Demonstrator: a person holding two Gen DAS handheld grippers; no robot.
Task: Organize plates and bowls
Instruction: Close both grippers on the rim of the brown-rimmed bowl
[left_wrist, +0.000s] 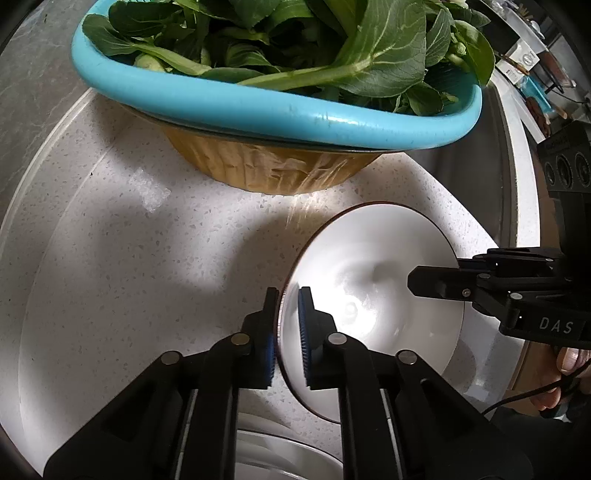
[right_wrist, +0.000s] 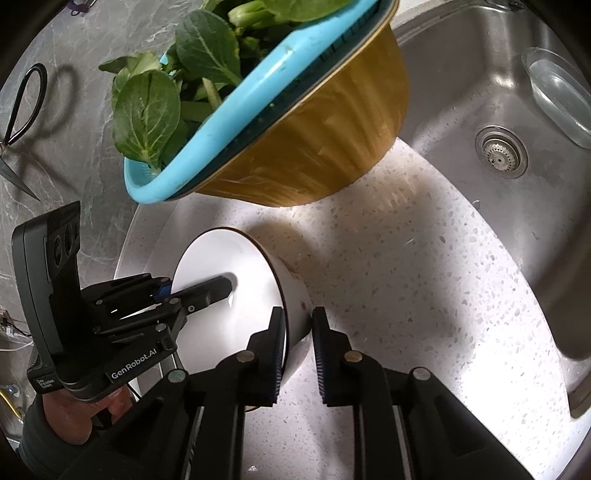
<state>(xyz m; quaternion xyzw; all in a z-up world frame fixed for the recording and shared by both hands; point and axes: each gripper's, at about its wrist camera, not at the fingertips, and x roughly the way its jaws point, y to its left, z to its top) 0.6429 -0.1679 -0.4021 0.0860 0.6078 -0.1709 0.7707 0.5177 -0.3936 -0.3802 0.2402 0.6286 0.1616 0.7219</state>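
A white bowl (left_wrist: 373, 295) with a thin dark rim is held above the speckled white counter (left_wrist: 129, 258). My left gripper (left_wrist: 289, 339) is shut on the bowl's left rim, one blue pad inside and one outside. My right gripper (right_wrist: 298, 354) is shut on the opposite rim of the same bowl (right_wrist: 229, 266); it also shows in the left wrist view (left_wrist: 436, 284), with one finger inside the bowl. Another white dish (left_wrist: 280, 458) shows partly below my left fingers.
A blue colander (left_wrist: 258, 110) full of green leaves sits in a yellow basin (left_wrist: 280, 166) just behind the bowl. A steel sink (right_wrist: 480, 110) with a drain and a clear dish (right_wrist: 557, 96) lies to the right. Scissors (right_wrist: 18, 122) lie on the grey counter at left.
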